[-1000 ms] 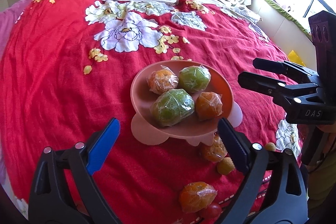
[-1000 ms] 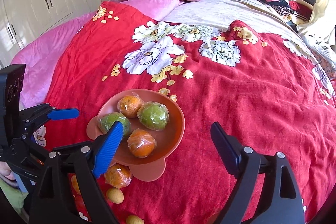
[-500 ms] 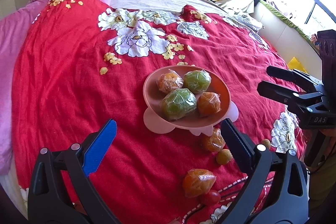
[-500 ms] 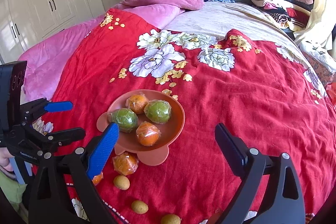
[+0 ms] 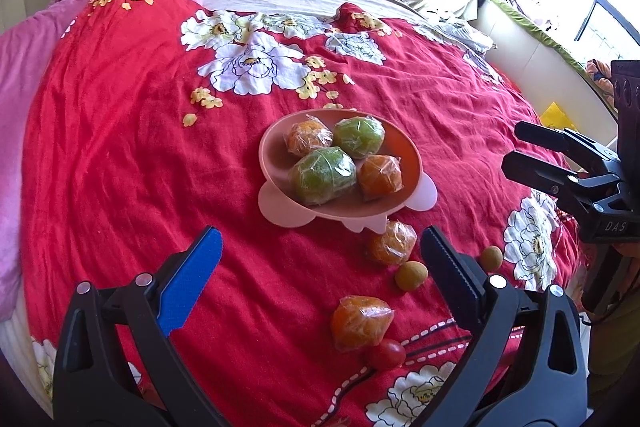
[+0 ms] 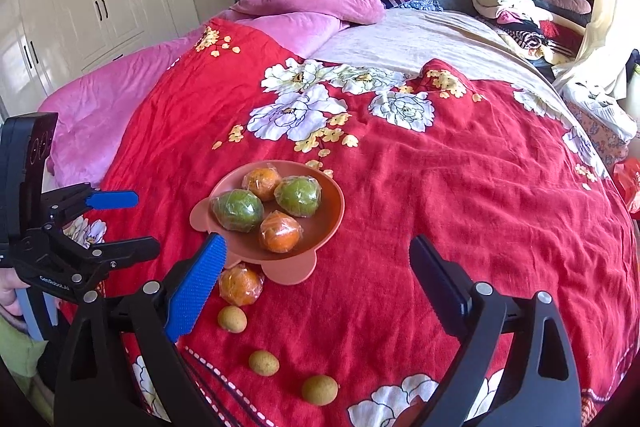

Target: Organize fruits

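With both our left gripper (image 5: 316, 259) and right gripper (image 6: 316, 267) spread and empty, four wrapped fruits sit in the bowl (image 5: 414, 163) while loose fruit (image 5: 360, 321) on the soft bedspread (image 5: 120, 147) may roll from a misaligned pinch.

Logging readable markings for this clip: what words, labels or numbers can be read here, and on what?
"DAS": on the right gripper body, left wrist view; cut off at the edge.
White lettering on the left gripper body, right wrist view: too small to read.
Fruit wrappers: no print visible.
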Available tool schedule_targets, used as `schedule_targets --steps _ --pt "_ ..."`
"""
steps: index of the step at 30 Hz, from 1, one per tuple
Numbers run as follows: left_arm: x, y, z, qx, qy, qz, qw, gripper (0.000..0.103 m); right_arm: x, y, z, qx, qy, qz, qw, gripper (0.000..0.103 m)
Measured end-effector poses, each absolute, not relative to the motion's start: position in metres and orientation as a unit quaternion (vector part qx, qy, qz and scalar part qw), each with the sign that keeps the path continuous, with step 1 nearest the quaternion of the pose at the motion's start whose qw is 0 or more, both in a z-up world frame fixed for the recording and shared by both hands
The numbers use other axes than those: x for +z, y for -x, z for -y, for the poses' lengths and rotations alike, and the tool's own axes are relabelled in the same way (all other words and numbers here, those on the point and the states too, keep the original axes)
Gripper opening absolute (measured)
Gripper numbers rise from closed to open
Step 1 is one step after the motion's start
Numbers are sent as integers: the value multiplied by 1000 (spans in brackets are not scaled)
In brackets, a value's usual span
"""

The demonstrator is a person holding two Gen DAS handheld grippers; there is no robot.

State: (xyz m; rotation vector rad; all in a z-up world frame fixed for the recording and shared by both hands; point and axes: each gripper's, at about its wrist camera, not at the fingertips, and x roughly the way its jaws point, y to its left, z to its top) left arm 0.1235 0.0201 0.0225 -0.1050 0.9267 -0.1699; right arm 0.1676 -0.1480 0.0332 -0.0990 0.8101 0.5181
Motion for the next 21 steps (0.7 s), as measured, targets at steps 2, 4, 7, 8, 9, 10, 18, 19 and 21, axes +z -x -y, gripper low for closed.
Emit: schedule_targets --steps 2,4,7,8,9,10,18,19,21 --pt "21 -121 -18 -85 49 -448 889 93 32 -164 150 248 50 -392 884 92" --pt "20 -119 -17 -84 48 -450 888 93 30 -161 151 247 51 -394 884 92" --pt "19 -116 -15 -86 45 -453 886 93 27 -156 153 247 52 -396 883 92" --pt "18 -115 -15 -87 43 -454 886 93 26 -154 153 246 52 -397 883 92" --pt "18 -115 -15 -86 44 -455 885 93 25 -153 153 246 52 -397 883 92" --pt "18 -114 -15 -87 44 -456 885 93 25 -151 154 246 52 -398 882 92" --pt "17 -108 -13 -86 40 -459 883 93 23 -140 153 250 57 -400 880 92" --pt "17 -107 -13 -86 39 -459 883 93 23 -139 152 251 59 -400 879 92" --pt "16 -105 -13 -86 39 -461 883 93 22 -137 151 253 60 -401 879 92"
